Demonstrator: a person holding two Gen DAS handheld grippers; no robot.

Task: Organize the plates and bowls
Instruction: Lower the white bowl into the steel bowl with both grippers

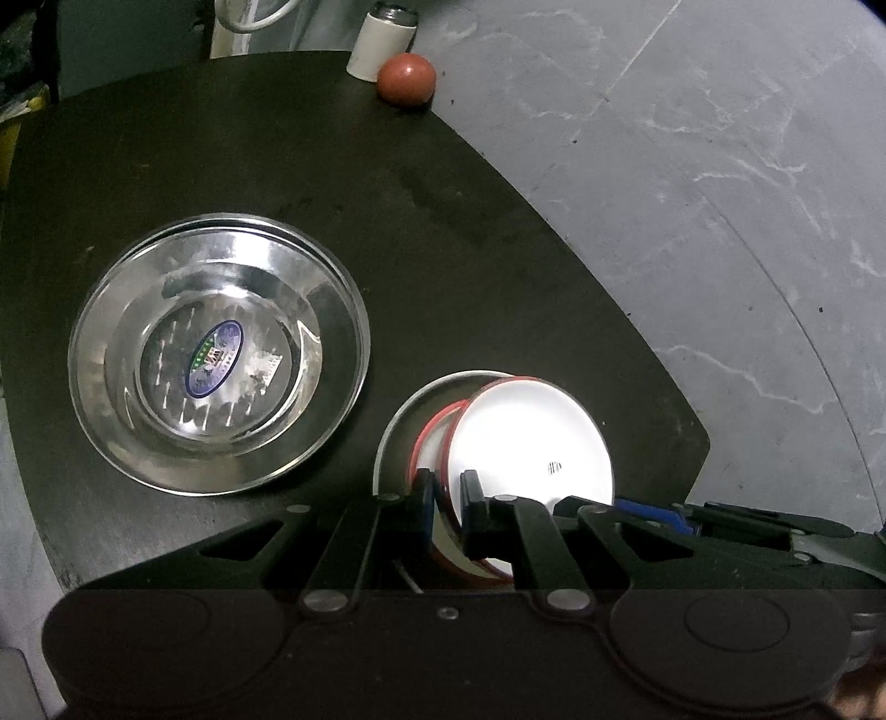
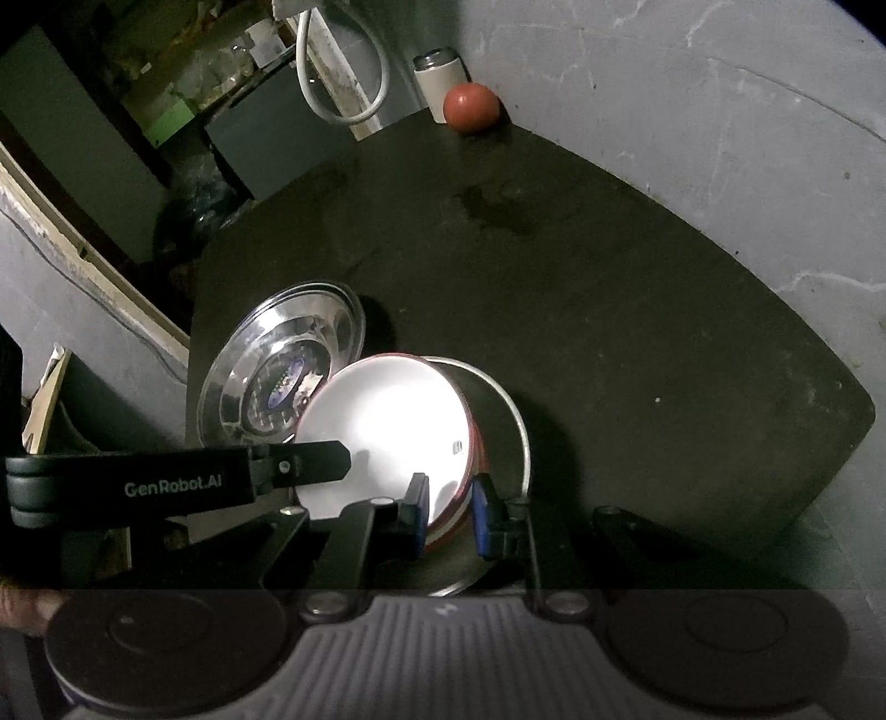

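Note:
A white bowl with a red rim [image 1: 531, 437] sits nested in a second red-rimmed bowl [image 1: 434, 423], shifted a little to its right. Both rest on a small steel plate [image 1: 396, 421] on the dark table. My left gripper [image 1: 447, 498] is shut on the top bowl's near rim, one pad inside and one outside. From the right wrist view the same white bowl [image 2: 382, 432] fills the centre. My right gripper [image 2: 449, 504] is shut on its red-rimmed wall. A larger steel dish [image 1: 219, 354] with a blue sticker lies to the left, apart from the bowls.
A red ball [image 1: 407, 77] and a white cylinder [image 1: 382, 39] stand at the table's far edge. The dark table [image 1: 470, 221] curves away to a grey marbled floor [image 1: 720, 194] on the right. Clutter and a white cable [image 2: 343, 83] lie beyond the far left edge.

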